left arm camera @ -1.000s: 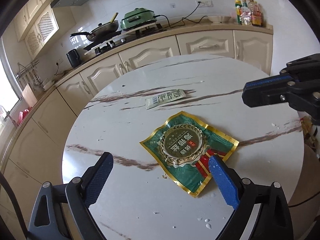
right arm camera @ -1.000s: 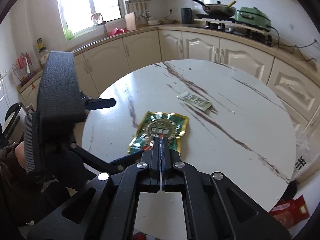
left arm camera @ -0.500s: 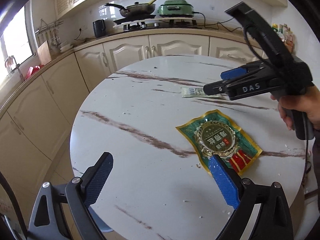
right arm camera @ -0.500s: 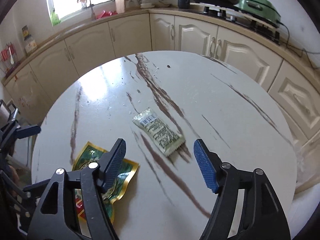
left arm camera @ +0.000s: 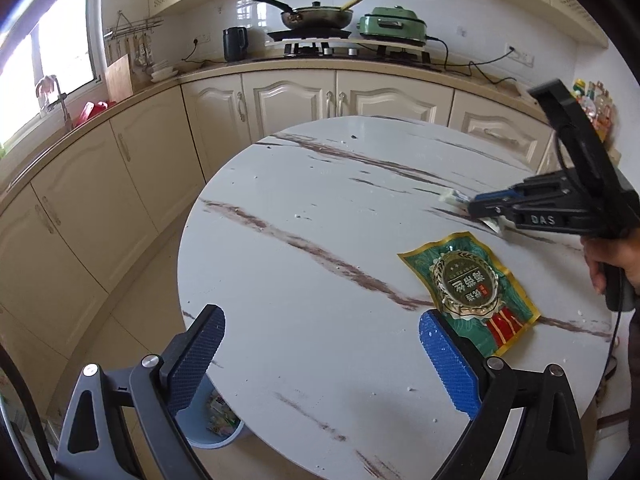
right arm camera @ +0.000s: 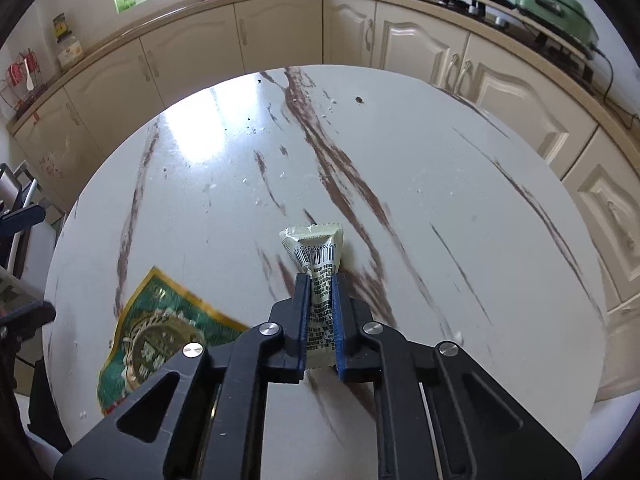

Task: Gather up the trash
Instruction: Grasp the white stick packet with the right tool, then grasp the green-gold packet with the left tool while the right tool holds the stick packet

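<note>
One sachet (right arm camera: 318, 264) now pinched as the right gripper (right arm camera: 320, 280) jaws close; left gripper (left arm camera: 320, 344) spread, green wrapper (left arm camera: 468, 280) remains on desk (left arm camera: 320, 240).

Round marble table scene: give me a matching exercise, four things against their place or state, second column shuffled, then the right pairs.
Things:
1. pale sachet
2. green and gold wrapper
3. blue trash bin
4. left hand-held gripper

Place or state:
A. on the floor beside the round marble table
B. jaws wide, nothing between them
C. lying flat on the table
D. between the closing pads of the right hand-held gripper

Pairs: 1-D, 2-C, 3-A, 4-B
</note>
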`<state>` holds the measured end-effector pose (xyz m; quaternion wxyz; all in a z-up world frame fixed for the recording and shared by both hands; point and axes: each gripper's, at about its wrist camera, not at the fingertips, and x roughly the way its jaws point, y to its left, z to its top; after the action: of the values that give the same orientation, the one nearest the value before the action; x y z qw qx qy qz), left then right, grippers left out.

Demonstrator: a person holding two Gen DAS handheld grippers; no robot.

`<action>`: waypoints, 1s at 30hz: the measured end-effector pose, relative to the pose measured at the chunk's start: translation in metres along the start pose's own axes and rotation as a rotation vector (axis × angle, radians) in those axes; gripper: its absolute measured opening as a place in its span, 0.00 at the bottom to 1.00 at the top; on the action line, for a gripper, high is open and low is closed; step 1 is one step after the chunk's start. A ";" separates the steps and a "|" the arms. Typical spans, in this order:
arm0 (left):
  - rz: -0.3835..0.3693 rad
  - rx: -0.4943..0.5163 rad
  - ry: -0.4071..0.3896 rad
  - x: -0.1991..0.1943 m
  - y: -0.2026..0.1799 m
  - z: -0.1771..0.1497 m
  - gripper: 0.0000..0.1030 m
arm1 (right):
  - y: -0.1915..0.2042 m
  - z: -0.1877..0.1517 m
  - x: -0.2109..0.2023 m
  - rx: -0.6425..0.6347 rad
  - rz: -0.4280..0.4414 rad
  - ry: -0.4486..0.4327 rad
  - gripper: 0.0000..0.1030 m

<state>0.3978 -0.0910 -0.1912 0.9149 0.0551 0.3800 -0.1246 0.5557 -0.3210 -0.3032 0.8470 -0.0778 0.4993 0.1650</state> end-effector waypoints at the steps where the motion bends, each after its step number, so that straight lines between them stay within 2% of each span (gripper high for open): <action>1: 0.001 -0.013 0.000 -0.002 0.004 -0.002 0.93 | 0.001 -0.007 -0.006 0.002 -0.003 0.005 0.10; 7: 0.031 -0.080 0.006 -0.022 0.027 -0.020 0.95 | 0.022 -0.036 -0.036 0.007 -0.004 -0.004 0.10; 11: 0.026 -0.145 0.027 -0.032 0.044 -0.033 0.96 | 0.056 -0.043 -0.030 -0.036 -0.020 0.016 0.10; 14: 0.016 -0.174 0.038 -0.040 0.051 -0.041 0.96 | 0.081 -0.040 -0.023 -0.039 0.015 0.016 0.10; 20: -0.003 -0.241 0.042 -0.048 0.082 -0.048 0.97 | 0.145 -0.013 -0.001 -0.118 0.077 0.009 0.11; 23: 0.011 -0.272 0.044 -0.049 0.103 -0.050 0.97 | 0.169 0.003 0.010 -0.143 0.090 0.002 0.11; 27: -0.002 -0.332 0.045 -0.044 0.124 -0.051 0.97 | 0.162 0.029 0.012 -0.085 0.024 -0.042 0.11; 30: -0.048 -0.357 0.059 -0.034 0.134 -0.049 0.97 | 0.162 0.043 0.030 -0.118 0.003 -0.001 0.11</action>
<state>0.3773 0.0537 -0.2009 0.8954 -0.1135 0.4238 -0.0756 0.5462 -0.1510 -0.3030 0.8410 -0.1268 0.4883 0.1956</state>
